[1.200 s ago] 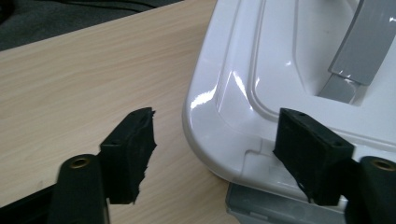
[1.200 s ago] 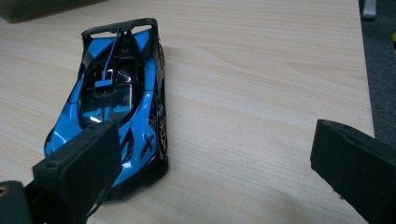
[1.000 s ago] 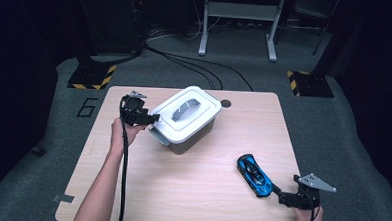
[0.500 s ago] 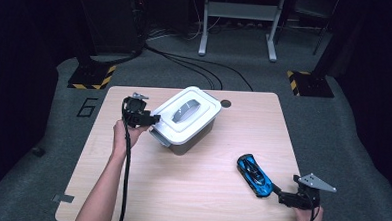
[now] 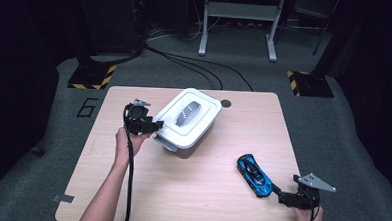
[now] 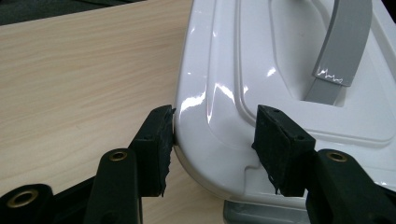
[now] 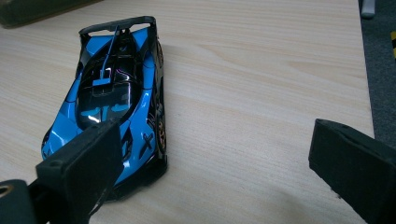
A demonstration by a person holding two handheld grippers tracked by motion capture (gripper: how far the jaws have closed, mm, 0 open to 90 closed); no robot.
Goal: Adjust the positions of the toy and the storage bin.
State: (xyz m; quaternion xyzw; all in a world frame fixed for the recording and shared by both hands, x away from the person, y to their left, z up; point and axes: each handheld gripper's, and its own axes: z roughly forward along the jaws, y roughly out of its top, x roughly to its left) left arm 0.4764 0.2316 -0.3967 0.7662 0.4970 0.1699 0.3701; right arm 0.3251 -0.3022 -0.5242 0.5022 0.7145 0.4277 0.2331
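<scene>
A white lidded box (image 5: 182,142) with a grey handle (image 5: 187,112) stands at the middle of the wooden table (image 5: 205,206). My left gripper (image 5: 156,125) is at the box's left corner, shut on the lid (image 6: 280,70). One pad presses the lid's outer rim and the other bears on its top, as the left gripper (image 6: 212,126) view shows. A blue and black toy car (image 5: 254,175) lies at the front right. My right gripper (image 5: 280,192) rests just behind the car, open. In the right gripper (image 7: 215,140) view, the car (image 7: 112,93) sits beside the left jaw, with bare table between the jaws.
A small round hole (image 5: 226,103) marks the table's far edge behind the box. On the grey floor beyond lie black cables (image 5: 196,65), two hazard-striped bases (image 5: 93,76) and a metal stand (image 5: 238,22). The table's right edge is close to my right gripper.
My left gripper has shifted slightly right, closer in on the box's corner. The right gripper and the car have stayed put.
</scene>
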